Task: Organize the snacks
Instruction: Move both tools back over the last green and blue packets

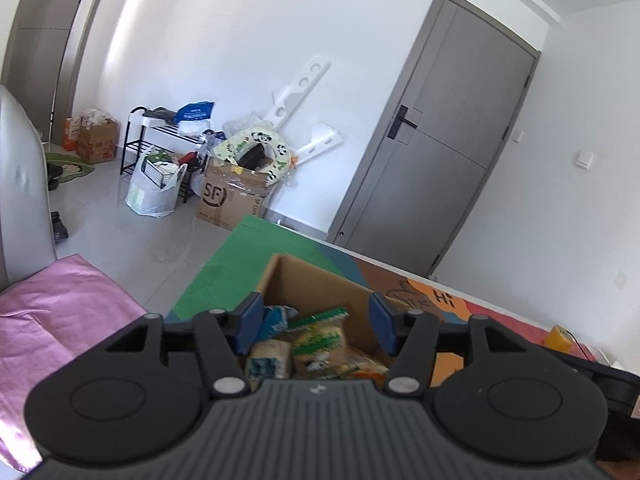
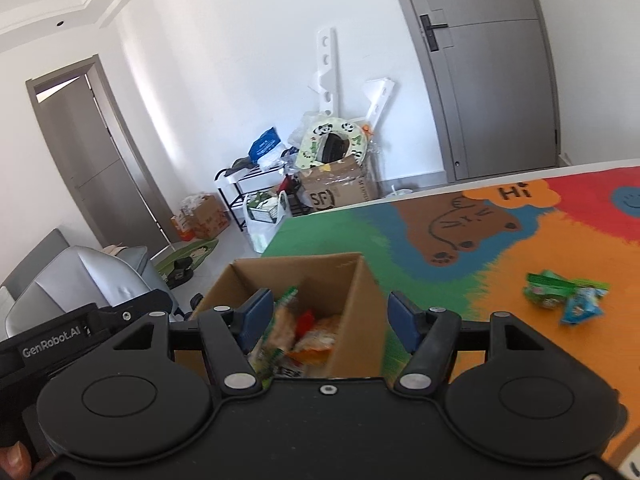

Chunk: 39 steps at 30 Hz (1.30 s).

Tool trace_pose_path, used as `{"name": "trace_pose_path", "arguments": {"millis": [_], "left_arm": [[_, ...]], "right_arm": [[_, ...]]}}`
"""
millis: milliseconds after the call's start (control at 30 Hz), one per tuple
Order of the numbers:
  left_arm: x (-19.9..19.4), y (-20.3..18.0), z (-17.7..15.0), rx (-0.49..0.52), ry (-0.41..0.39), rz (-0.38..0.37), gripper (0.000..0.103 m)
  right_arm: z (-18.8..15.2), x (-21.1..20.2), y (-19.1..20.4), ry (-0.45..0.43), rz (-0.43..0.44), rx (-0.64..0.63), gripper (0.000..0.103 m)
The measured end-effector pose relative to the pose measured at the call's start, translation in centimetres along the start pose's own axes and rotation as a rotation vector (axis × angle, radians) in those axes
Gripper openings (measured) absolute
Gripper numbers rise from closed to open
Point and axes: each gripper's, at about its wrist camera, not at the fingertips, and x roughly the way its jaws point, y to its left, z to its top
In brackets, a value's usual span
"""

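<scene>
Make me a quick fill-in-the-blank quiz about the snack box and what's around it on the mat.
1. The snacks already sorted lie inside an open ____ box.
2. The two snack packets not yet put away lie on the ____ part of the mat.
3. The word printed on the mat beside the brown bear is ____.
4. Both the left hand-held gripper and the right hand-held gripper hold ____ between their fingers.

Missing words: cardboard; orange; Hi; nothing
</scene>
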Motion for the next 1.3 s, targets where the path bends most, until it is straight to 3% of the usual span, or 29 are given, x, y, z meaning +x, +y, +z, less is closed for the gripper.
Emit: {"name": "trace_pose_path", "arguments": {"millis": [167,433,733,1000,1300], "left_arm": [[0.4,-1.7,-0.9,0.026,0.014,0.005,0.074],[0.9,-5.2,-2.5,0.076,0.063,0.005,0.086],[0.5,-8.1,-4.5,0.116,0.091,0.012,0.088],[0.7,-11.1,-5.9,0.146,0.121,-0.002,0.088],[2.3,-13.9,-6.9,0.163,0.138,-0.043,0.088]], "right_arm": [[-0.5,-1.3,-2.5,-0.001,-0.024,0.039,0.066],[-1.3,-3.8,-6.0,-0.004,-0.044,0.076,0.076],[-2.4,-6.5,-9.9,-0.015,-0.069,0.121,0.081],[-3.0,-8.4,-12.9,-0.021,-0.078,0.142,0.093],[-2.7,-9.2,-16.0,-0.038,-0.123,0.187,0.093]]}}
